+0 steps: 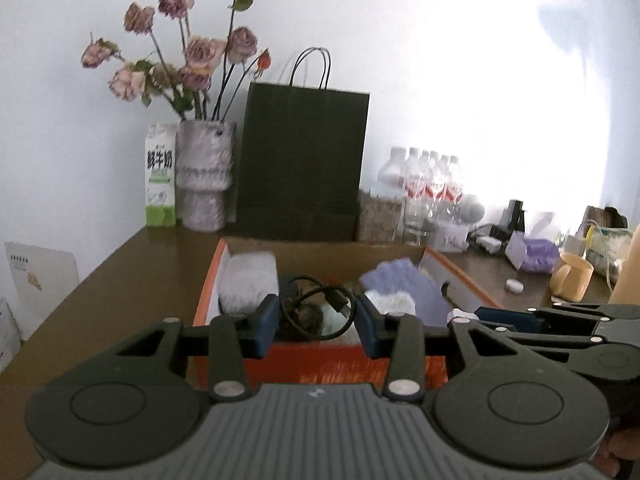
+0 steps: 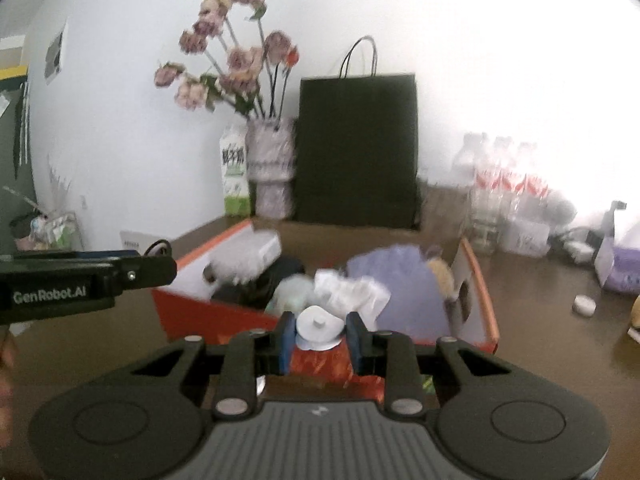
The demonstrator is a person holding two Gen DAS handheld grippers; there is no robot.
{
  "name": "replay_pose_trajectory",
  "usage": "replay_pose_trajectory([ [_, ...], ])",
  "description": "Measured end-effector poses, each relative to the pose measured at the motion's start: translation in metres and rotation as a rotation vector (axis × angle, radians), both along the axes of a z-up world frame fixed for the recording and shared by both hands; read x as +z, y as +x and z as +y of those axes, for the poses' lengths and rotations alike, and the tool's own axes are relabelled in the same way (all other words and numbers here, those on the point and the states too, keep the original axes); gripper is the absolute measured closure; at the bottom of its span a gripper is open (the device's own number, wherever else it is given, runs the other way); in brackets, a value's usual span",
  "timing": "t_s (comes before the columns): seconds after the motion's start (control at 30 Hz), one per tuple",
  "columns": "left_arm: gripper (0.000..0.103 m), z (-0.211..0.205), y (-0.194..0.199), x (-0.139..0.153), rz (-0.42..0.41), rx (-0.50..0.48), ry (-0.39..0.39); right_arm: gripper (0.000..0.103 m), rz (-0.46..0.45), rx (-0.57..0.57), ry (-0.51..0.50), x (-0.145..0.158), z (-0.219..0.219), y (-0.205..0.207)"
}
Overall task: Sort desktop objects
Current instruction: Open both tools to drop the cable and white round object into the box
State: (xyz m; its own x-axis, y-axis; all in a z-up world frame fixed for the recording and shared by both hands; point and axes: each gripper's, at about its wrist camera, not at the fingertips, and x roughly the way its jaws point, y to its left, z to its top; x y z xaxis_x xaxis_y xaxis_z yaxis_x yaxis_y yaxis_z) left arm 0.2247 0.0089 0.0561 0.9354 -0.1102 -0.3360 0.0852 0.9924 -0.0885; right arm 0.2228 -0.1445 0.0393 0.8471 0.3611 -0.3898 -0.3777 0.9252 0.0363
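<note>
the right gripper (image 2: 318,338) pinches a small white round piece (image 2: 319,326), and it hangs just over the near wall of the orange box (image 2: 224,312). to do this step well, i judge it should carry the piece a little further ahead of the fingers, past the near wall, and let go low over a soft spot such as the crumpled white paper (image 2: 352,290) just beyond the fingertips, so the piece does not bounce or roll out. the release should be slow, since the piece looks light and smooth.

the left gripper (image 1: 316,326) is spread and carries nothing; its fingers frame a coiled black cable (image 1: 316,296) lying in the box ahead of them. it sits just to the left of the right gripper, so the two should stay apart during the drop.

the white piece looks like a flat disc with a small stub standing at its middle, matte and hard. its edges are blurred, so finer detail cannot be told. a similar small white puck (image 2: 583,305) lies on the brown desk (image 2: 540,320), well to the right of the claw.
</note>
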Motion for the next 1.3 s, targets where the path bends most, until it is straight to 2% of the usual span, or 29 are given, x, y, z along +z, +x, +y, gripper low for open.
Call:
replay_pose_trajectory([
  [0.33,0.061,-0.013,0.055,0.005,-0.020,0.002,-0.001,0.077,-0.036,-0.030,0.001,0.012,-0.002,0.057],
  [0.5,0.061,-0.019,0.091,-0.006,0.006,0.012,0.007,0.077,-0.017,-0.036,0.011,0.000,-0.004,0.087],
  [0.6,0.061,-0.019,0.105,-0.023,0.034,0.017,0.008,0.077,0.013,-0.031,0.009,-0.014,-0.008,0.096],
  [0.7,0.062,-0.019,0.111,-0.037,0.064,0.020,0.043,0.077,0.037,-0.039,0.008,-0.028,-0.010,0.101],
  [0.9,0.061,-0.027,0.111,-0.051,0.059,0.015,0.122,0.077,0.059,-0.037,-0.012,-0.041,-0.006,0.104],
  [1.0,0.055,-0.030,0.112,-0.056,0.055,0.037,0.148,0.077,0.050,-0.056,0.007,-0.041,-0.009,0.104],
  [1.03,0.049,-0.030,0.111,-0.056,0.052,0.045,0.152,0.075,0.048,-0.063,0.012,-0.041,-0.011,0.104],
  [1.07,0.033,-0.030,0.109,-0.055,0.045,0.051,0.151,0.069,0.048,-0.071,0.014,-0.041,-0.012,0.104],
  [1.13,0.009,-0.028,0.103,-0.052,0.006,0.074,0.153,0.049,0.033,-0.077,0.019,-0.039,-0.014,0.102],
  [1.17,0.007,-0.028,0.100,-0.049,-0.015,0.083,0.156,0.028,0.024,-0.080,0.023,-0.037,-0.015,0.100],
  [1.2,0.005,-0.027,0.096,-0.046,-0.035,0.101,0.160,0.014,0.013,-0.082,0.026,-0.036,-0.016,0.099],
  [1.23,0.000,-0.026,0.094,-0.044,-0.049,0.117,0.159,0.011,0.002,-0.082,0.031,-0.034,-0.017,0.097],
  [1.3,0.000,-0.022,0.091,-0.041,-0.070,0.138,0.144,0.000,-0.006,-0.080,0.046,-0.030,-0.019,0.094],
])
